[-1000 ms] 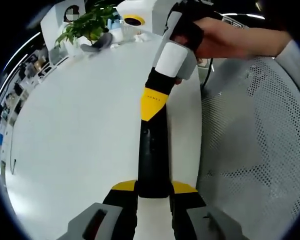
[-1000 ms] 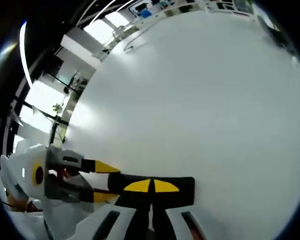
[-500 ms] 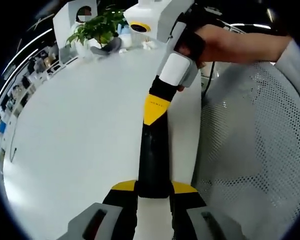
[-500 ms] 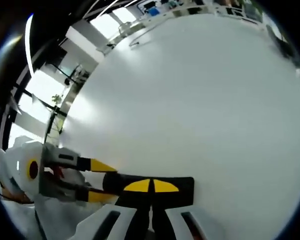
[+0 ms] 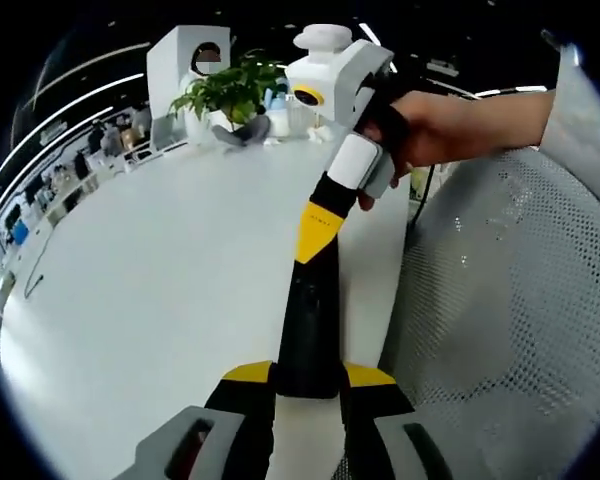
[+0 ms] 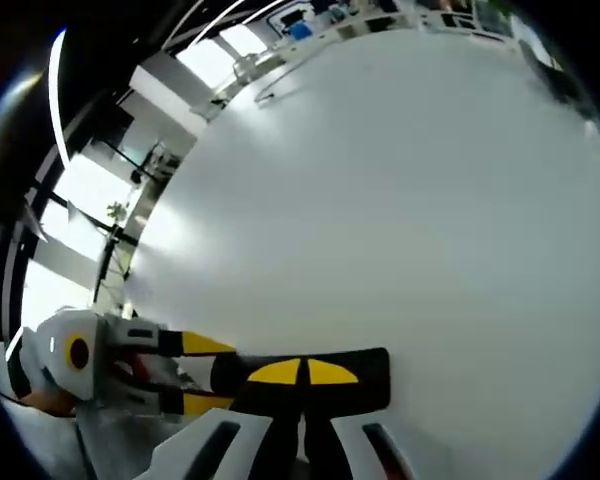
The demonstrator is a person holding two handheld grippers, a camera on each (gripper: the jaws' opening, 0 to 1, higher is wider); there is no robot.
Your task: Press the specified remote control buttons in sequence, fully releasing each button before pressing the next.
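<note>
The left gripper (image 5: 308, 385) clamps a black remote control (image 5: 308, 325) near the white table's (image 5: 160, 270) edge; the right gripper (image 5: 318, 228) — jaws closed together — touches the remote's far end; potted plant (image 5: 230, 90) at the far edge.

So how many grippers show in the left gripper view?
2. The left gripper is at the bottom, jaws around the black remote. The right gripper is at upper right, held by a hand, tip at the remote's far end.
</note>
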